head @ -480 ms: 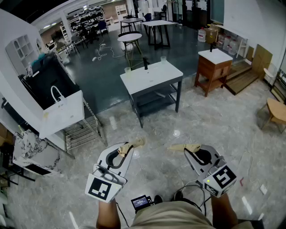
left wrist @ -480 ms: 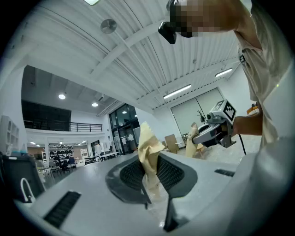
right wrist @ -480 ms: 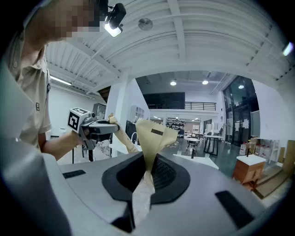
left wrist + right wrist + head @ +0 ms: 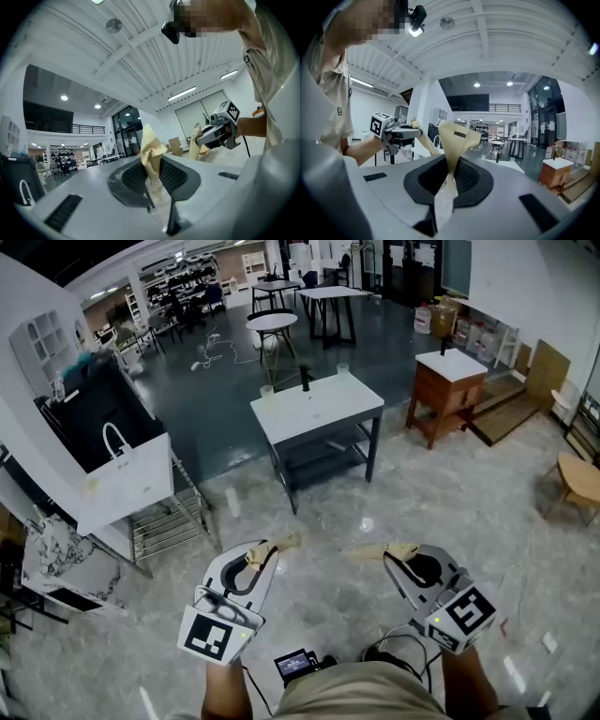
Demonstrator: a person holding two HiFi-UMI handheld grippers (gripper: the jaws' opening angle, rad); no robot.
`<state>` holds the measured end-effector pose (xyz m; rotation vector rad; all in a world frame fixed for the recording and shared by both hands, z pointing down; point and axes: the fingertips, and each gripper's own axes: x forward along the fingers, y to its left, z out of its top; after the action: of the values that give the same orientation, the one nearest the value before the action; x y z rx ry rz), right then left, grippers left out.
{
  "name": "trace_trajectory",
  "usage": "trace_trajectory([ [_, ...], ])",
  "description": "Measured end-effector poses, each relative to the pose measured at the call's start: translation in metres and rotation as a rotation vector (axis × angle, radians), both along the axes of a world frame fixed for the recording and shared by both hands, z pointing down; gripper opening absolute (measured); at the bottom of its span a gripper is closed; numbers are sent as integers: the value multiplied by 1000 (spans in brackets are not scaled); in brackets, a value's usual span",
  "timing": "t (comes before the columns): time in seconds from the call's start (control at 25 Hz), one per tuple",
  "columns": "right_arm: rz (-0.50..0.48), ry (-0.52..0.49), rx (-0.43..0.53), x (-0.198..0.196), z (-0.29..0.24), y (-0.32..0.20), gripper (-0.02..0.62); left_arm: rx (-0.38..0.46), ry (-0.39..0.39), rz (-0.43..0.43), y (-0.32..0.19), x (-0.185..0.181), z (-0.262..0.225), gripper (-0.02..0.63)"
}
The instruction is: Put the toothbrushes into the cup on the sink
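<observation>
Floor [image 4: 450, 493] of pale marbled tile, white sink table [image 4: 330, 405], wooden cabinet [image 4: 441, 390] nearby

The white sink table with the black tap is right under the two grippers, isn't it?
No. In the head view the white sink table with the black tap stands far ahead across the floor, not under the left gripper and right gripper.

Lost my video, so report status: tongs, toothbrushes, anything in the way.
Left tongs shut, empty; right tongs shut, empty. Sink well ahead, cup on its corner; no toothbrushes in sight. Nothing in the way.
</observation>
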<state>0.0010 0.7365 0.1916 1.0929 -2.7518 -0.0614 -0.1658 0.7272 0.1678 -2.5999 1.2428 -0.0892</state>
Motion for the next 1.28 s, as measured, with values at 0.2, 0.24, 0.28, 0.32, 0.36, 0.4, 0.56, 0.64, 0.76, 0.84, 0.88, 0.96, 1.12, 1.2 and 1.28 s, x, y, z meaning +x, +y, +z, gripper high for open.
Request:
trace_trajectory([
  [0.2,26,-21,-16,18,4,-17,29,-12,-5,18,-24,14,9,61],
  [0.24,33,-21,-20,23,4,-22,29,-17,-5,24,-29,19,11,61],
  [0.28,39,-22,-23,29,4,-27,29,-23,-7,29,-33,25,11,61],
  [0.32,42,-23,-23,35,3,-32,29,-28,-11,32,-38,30,12,61],
  [0.36,45,-24,-22,41,3,-36,29,-32,-14,33,-42,36,12,61],
  [0.4,45,-26,-22,48,3,-41,29,-33,-16,31,-47,42,13,61],
  [0.56,37,-35,-15,87,7,-62,29,-25,-21,12,-66,75,16,61],
  [0.64,29,-43,-7,118,7,-75,29,-25,-29,-3,-76,103,17,61],
  [0.76,16,-57,4,180,6,-97,29,-29,-55,-38,-96,155,21,61],
  [0.84,11,-58,8,234,7,-113,29,-36,-71,-64,-112,199,28,61],
  [0.88,10,-57,12,264,8,-119,29,-43,-79,-76,-119,223,32,61],
  [0.96,11,-57,22,323,9,-132,29,-51,-99,-95,-133,274,39,61],
  [1.12,-6,-66,2,419,10,-158,29,-38,-102,-111,-158,375,28,61],
  [1.2,-34,-70,-6,453,6,-168,29,-40,-104,-121,-164,415,20,61],
  [1.28,-57,-75,-1,480,-1,-178,29,-50,-117,-132,-170,446,15,61],
])
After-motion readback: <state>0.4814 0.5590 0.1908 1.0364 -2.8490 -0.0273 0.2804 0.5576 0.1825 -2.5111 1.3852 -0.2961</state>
